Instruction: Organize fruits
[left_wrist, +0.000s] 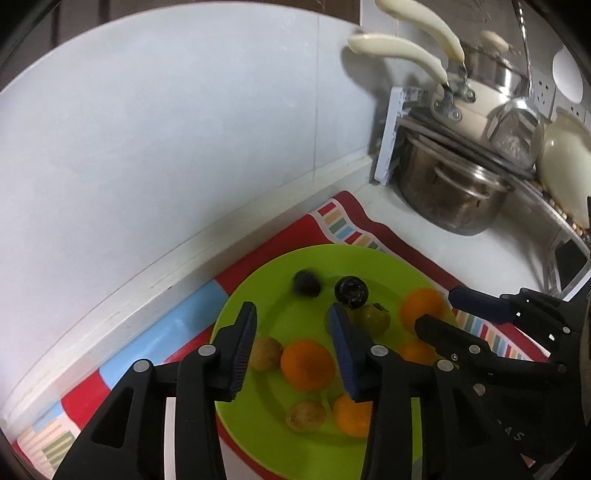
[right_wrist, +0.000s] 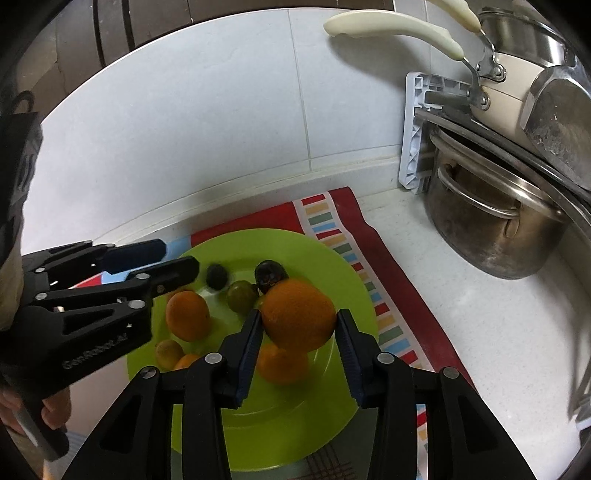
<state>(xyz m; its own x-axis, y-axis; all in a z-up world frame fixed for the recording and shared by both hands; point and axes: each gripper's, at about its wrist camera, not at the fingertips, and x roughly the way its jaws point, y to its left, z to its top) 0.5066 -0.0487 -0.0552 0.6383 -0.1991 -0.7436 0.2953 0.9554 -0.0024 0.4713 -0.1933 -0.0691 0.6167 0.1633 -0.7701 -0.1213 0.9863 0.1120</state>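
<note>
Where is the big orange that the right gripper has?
In the right wrist view the big orange sits between the right gripper fingers, over the right side of the green plate, just in front of a green fruit and a dark fruit.

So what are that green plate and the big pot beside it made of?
The green plate looks like plastic or melamine: uniform bright colour with a soft sheen, though I can't be sure. The big pot looks like stainless steel: silvery, reflective, with dull brownish staining on its side.
</note>
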